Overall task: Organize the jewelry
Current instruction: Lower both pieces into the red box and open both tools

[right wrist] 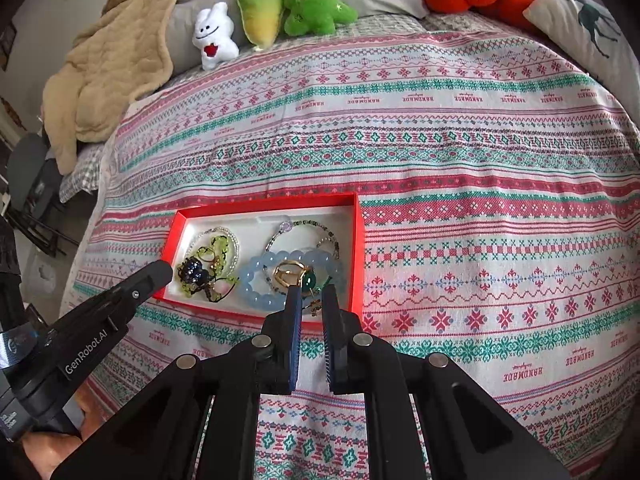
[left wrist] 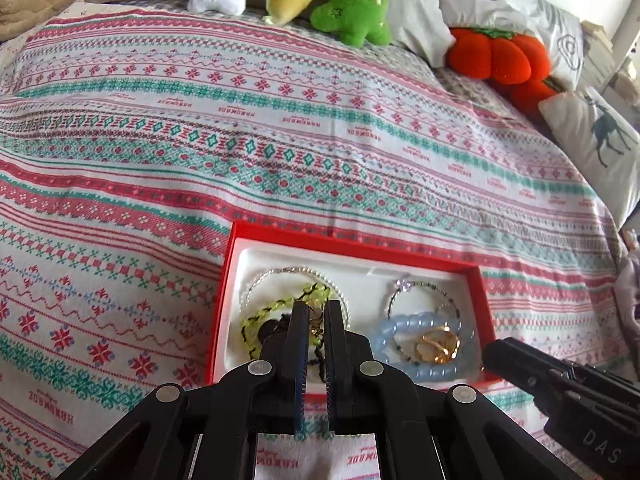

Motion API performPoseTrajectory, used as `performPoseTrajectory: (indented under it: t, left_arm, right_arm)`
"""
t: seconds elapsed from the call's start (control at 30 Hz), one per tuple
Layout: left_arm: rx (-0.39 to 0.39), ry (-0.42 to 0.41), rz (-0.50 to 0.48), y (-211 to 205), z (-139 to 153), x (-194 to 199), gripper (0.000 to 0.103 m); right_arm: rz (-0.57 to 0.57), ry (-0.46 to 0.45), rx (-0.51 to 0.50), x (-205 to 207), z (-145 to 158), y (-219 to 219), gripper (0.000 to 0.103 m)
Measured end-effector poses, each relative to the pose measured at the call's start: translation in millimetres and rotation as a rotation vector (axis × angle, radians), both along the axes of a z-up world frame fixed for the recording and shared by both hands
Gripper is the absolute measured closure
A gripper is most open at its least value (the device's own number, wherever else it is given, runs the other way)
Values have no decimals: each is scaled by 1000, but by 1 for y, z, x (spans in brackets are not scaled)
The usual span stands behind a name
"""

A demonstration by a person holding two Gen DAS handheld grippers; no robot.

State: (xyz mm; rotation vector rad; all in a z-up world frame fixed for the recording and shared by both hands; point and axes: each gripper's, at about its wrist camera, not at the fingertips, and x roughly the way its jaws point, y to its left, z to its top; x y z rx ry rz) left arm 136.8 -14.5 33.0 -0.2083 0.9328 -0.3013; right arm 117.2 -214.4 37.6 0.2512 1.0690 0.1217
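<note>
a red box (right wrist: 358,240) with a white liner sits on the patterned bedspread (right wrist: 480,160), holding the jewelry: a pale blue bead bracelet (right wrist: 256,284), gold rings (right wrist: 288,274), a yellow-green beaded strand (left wrist: 272,310) and a clear bead bracelet (left wrist: 280,274), tangled so single pieces are hard to separate. the left gripper (left wrist: 316,312) hovers over the box's left half, fingers (left wrist: 298,328) slightly apart around a small gold piece; whether they grip it i cannot tell. the right gripper (right wrist: 311,294) hangs at the near rim, fingers (right wrist: 294,312) parted, hiding part of a green stone (right wrist: 310,280). plush toys (right wrist: 260,12) line the bed's far edge.
</note>
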Motion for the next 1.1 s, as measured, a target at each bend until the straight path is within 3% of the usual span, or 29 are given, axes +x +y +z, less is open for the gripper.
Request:
performPoseTrajectory:
  t: [0.33, 0.6, 0.77, 0.83, 1.0, 1.1]
  left_arm:
    - [91, -50, 16, -16, -10, 12, 100]
    - [110, -56, 11, -17, -13, 14, 99]
    - [122, -42, 19, -15, -11, 13, 71]
    - [120, -36, 20, -14, -9, 10, 66]
    - [118, -34, 19, -10, 4, -2, 48]
    - [109, -26, 28, -4, 10, -13, 33]
  right_arm:
    - [15, -85, -34, 18, -10, 3, 93]
    - [22, -101, -62, 26, -16, 8, 92]
    - [13, -109, -64, 25, -16, 6, 91]
    - [17, -112, -76, 24, -13, 7, 90]
    - [20, -116, -51, 12, 0, 5, 51]
    - [13, -129, -72, 0, 12, 3, 49]
